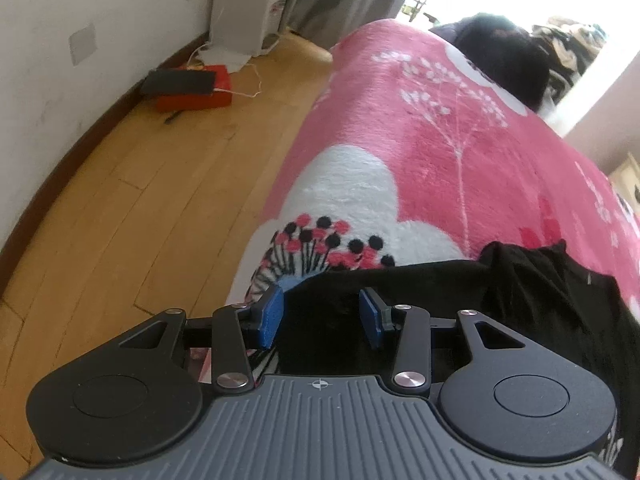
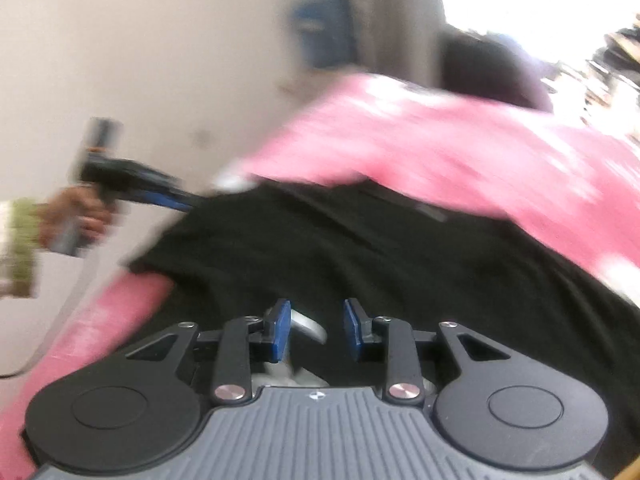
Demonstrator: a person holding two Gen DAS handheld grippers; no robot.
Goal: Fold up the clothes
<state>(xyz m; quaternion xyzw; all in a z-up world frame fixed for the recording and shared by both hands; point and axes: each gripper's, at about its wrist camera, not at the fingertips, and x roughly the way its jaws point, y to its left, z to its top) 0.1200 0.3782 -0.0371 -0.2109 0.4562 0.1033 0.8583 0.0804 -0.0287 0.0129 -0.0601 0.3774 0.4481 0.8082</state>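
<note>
Left wrist view: the left gripper (image 1: 322, 316) hangs over a black garment (image 1: 500, 304), its blue pads (image 1: 272, 316) apart with nothing pinched between them; the dark cloth lies beneath the gap. The garment is soft and matte, with a wavy upper edge, and rests at the near end of a fleecy pink blanket (image 1: 440, 148) printed with white blossoms and black-dotted stems. The blanket's left edge drops toward a bare wooden plank floor (image 1: 140, 200), which gives open room as far as the white wall. A red box (image 1: 196, 96) with a dark flat item on top sits near the wall beside a white appliance (image 1: 244, 12). The gripper body cuts off the garment's lower part.

Right wrist view: everything is motion-blurred. The right gripper (image 2: 316, 328) has its pads apart over the black garment (image 2: 360, 248); a pale grey shape shows between them, too smeared to identify. The garment spreads broadly across the pink blanket (image 2: 460, 148). At left, a hand (image 2: 80, 216) holds the left gripper (image 2: 176, 200) at the garment's far corner.
</note>
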